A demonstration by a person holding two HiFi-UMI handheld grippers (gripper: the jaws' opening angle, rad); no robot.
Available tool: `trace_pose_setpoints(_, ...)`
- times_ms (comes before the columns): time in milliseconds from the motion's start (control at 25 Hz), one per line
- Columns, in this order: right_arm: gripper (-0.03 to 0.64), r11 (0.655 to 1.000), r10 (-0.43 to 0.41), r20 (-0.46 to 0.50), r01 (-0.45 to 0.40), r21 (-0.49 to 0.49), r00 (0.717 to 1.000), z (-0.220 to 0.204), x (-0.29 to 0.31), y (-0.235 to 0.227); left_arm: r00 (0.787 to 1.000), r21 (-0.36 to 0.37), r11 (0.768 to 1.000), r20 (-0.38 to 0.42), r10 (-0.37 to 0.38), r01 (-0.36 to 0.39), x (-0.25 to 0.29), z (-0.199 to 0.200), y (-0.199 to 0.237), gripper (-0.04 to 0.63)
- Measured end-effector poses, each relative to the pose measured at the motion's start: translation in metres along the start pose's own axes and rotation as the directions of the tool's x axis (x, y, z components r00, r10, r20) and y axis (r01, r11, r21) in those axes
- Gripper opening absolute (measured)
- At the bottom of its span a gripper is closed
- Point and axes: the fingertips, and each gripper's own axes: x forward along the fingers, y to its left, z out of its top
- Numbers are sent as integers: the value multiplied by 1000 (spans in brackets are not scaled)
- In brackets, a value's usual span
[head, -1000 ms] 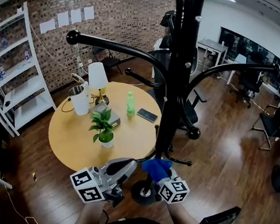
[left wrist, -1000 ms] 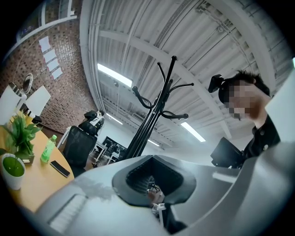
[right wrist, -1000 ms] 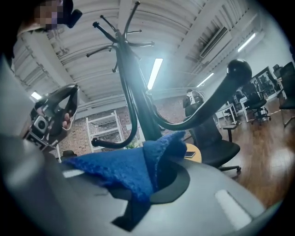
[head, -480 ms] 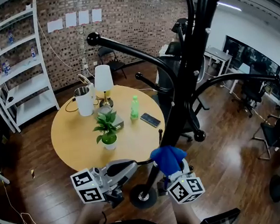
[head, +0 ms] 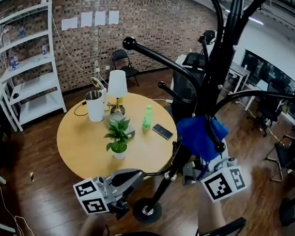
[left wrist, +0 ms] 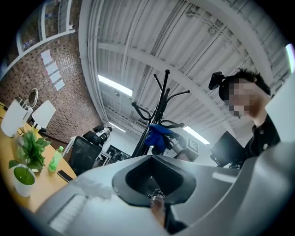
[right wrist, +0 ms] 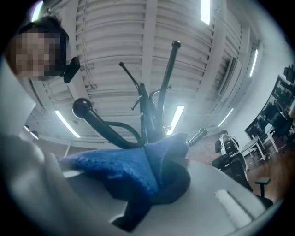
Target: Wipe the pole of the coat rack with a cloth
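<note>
One blue cloth, right of centre in the head view, lies against the coat rack's black pole, gripped by my right tongs. My left tongs, lower left, are closed and empty, near the round bench.

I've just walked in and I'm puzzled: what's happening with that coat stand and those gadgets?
A person holds a two-jaw gripper in each hand. The right gripper pinches a blue cloth and holds it against the black pole of the coat rack, below its curved hooks, to wipe it. The left gripper hangs low near the rack's base, shut and empty.
</note>
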Motion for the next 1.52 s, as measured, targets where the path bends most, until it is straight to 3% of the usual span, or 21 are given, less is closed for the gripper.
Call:
trace_pose_setpoints(200,25,999,-27,-7,27,-32,1000,-14,-11,-4,1000,-8,1000,3,14,-14,-3,0,3,2)
trace_pose_setpoints(480,25,994,-99,-176,106,31,979,-107,-64,-28,1000,-29,1000,-31,0,-1,5,-11,3,2)
trace_pose_setpoints(720,25,980,-177,-368,196,14,913,-206,-120,-52,997,-19,1000,-72,0,-2,11,-20,1,2)
trace_pose_setpoints(920,25,964,-218,-502,266,25,837,-269,-158,-69,996,-22,1000,-86,-4,2,13,-24,-2,2)
trace_pose_setpoints(1240,25,939,-240,-560,335,72,793,-284,-168,-78,996,-13,1000,-86,7,-8,8,-23,-4,3)
trace_pose_setpoints(1360,25,925,-230,-541,354,137,809,-271,-159,-72,997,-13,1000,-81,8,-10,7,-22,-5,2)
trace_pose_setpoints(1520,25,956,-165,-402,246,161,901,-216,-120,-50,998,-12,1000,-69,12,-13,6,-20,-3,2)
